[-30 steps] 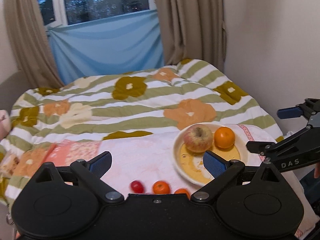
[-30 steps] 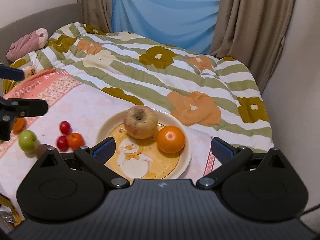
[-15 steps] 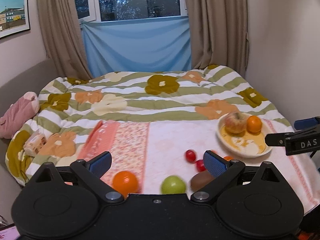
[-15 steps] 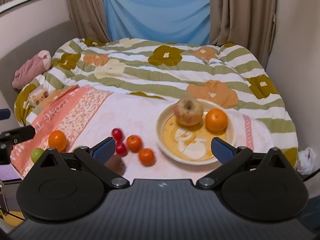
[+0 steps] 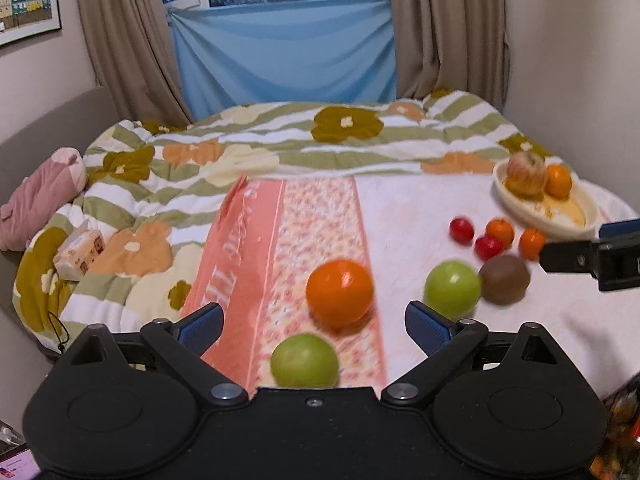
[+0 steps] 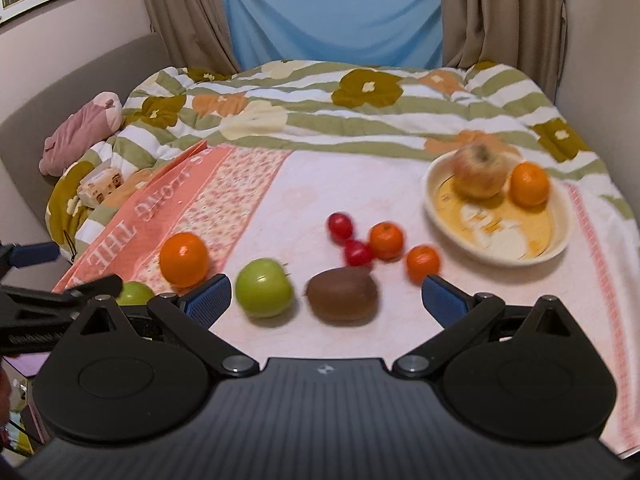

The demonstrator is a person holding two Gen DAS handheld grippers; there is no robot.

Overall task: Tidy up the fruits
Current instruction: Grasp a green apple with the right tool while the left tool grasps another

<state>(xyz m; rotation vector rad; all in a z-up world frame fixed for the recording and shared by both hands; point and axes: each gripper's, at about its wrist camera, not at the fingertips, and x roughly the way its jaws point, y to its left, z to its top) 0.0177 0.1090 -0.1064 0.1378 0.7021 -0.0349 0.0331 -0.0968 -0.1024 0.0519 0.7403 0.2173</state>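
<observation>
Bare pink towel [image 6: 304, 184] across the middle of the frame, open for a pass toward the plate [image 6: 560, 240]. Blocked lower centre by green apple [image 6: 263, 288], kiwi [image 6: 342, 295], cherry tomatoes [image 6: 340, 225] and small oranges [image 6: 386, 240], closely clustered. Crowded lower left too: large orange [image 6: 184, 259], second green apple [image 6: 135, 294].

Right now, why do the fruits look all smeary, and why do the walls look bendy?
In the left wrist view the green apples and the big orange are smeared by motion blur. In the right wrist view the kiwi and the plate blur too. Both fisheye lenses curve the curtains and walls near the edges. The light is dim and warm.
</observation>
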